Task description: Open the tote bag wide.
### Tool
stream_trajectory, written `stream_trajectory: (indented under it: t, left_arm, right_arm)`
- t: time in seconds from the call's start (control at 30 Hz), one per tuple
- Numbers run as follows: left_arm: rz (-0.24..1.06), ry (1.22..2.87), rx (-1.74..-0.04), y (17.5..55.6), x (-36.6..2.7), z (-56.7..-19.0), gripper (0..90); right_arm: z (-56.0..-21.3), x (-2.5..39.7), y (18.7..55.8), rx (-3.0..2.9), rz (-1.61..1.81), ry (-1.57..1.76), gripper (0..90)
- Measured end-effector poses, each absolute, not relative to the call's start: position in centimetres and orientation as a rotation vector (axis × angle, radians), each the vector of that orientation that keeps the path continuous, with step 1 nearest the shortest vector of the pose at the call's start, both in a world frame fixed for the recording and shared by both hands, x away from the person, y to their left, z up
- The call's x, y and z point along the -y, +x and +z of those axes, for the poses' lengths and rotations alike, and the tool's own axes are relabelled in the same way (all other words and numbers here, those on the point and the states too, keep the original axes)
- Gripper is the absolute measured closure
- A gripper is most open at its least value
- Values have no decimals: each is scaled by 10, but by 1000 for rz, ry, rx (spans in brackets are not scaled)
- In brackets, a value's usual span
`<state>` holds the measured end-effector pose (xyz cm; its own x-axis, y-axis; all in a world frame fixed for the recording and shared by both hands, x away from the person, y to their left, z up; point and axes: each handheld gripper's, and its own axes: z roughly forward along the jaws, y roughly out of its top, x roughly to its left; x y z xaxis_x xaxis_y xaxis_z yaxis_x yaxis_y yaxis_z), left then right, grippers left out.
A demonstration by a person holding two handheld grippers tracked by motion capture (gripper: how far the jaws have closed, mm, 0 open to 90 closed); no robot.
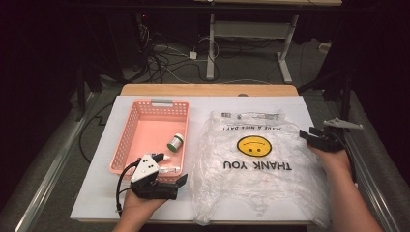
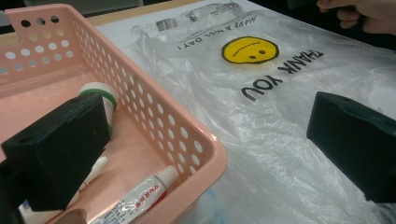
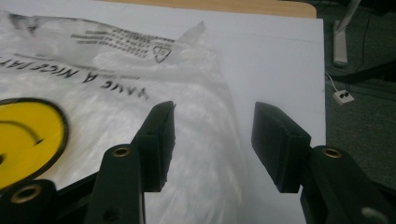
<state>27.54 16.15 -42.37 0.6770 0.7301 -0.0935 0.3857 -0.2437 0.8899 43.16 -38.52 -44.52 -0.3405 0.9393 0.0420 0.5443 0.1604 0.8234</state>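
A pink perforated basket (image 1: 126, 137) sits on the left of the white table top. In it lie a white bottle with a green cap (image 1: 175, 142) and a toothpaste tube (image 2: 135, 198) near the front wall. To its right a clear plastic bag (image 1: 256, 179) lies flat, printed with a yellow smiley and "THANK YOU". My left gripper (image 1: 168, 170) hovers at the basket's front right corner, wide open: one jaw over the basket (image 2: 154, 107), the other over the bag (image 2: 261, 140). My right gripper (image 1: 309, 136) stands open and empty over the bag's right edge (image 3: 205, 84).
A white sheet (image 1: 290, 104) covers the table, with its wooden edge (image 1: 208, 90) showing at the back. Beyond it, cables (image 1: 164, 58) and a desk frame (image 1: 251, 38) stand on the floor. Metal rails run along both sides of the table.
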Motion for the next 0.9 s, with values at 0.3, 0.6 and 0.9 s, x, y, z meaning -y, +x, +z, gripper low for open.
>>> stream_trajectory:
  t: [0.3, 0.6, 0.9]
  left_arm:
    - [421, 1861, -876, 275, -162, -424, 0]
    - [412, 1878, -868, 275, -160, -427, 0]
    - [412, 1887, -862, 273, -155, -427, 0]
  right_arm:
    - [-455, 366, 501, -2052, 1036, 1451, 540]
    - [-471, 356, 515, -2120, 922, 1447, 569]
    - [-472, 359, 508, -2118, 916, 1426, 900]
